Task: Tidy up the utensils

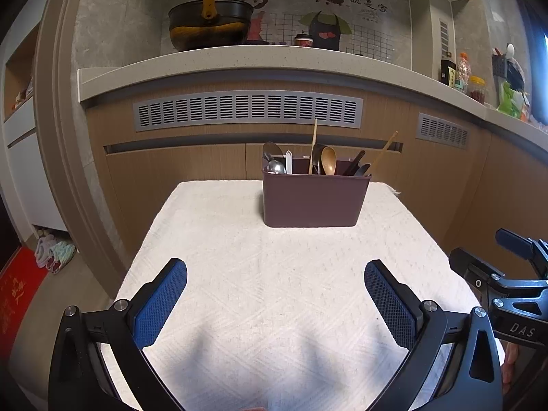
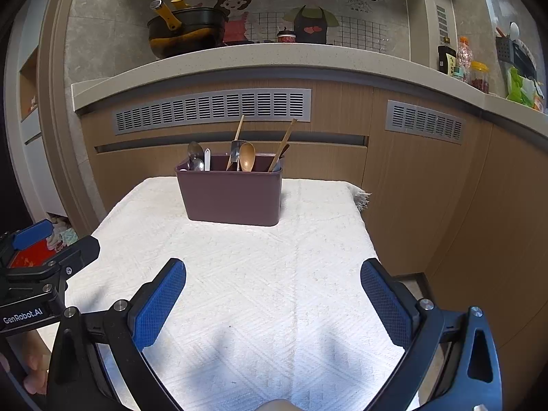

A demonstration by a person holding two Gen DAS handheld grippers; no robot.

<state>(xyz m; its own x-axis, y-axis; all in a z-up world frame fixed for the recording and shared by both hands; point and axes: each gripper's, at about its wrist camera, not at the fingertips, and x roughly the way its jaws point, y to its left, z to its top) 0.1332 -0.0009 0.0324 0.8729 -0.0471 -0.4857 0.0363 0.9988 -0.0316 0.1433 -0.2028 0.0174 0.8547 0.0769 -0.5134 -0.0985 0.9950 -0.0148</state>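
Note:
A maroon utensil caddy (image 1: 313, 200) stands at the far side of the white cloth-covered table (image 1: 239, 274); it also shows in the right wrist view (image 2: 233, 197). It holds metal spoons (image 1: 274, 161), a wooden spoon (image 1: 329, 160), chopsticks (image 1: 385, 149) and dark utensils. My left gripper (image 1: 275, 270) is open and empty above the near part of the cloth. My right gripper (image 2: 273, 269) is open and empty, also well short of the caddy. Each gripper shows at the edge of the other's view.
A kitchen counter (image 1: 239, 65) with wooden cabinets runs behind the table. A black pan (image 1: 209, 25) with a yellow handle sits on it. Bottles and jars (image 1: 460, 75) stand at the right. A red mat (image 1: 17, 294) lies on the floor left.

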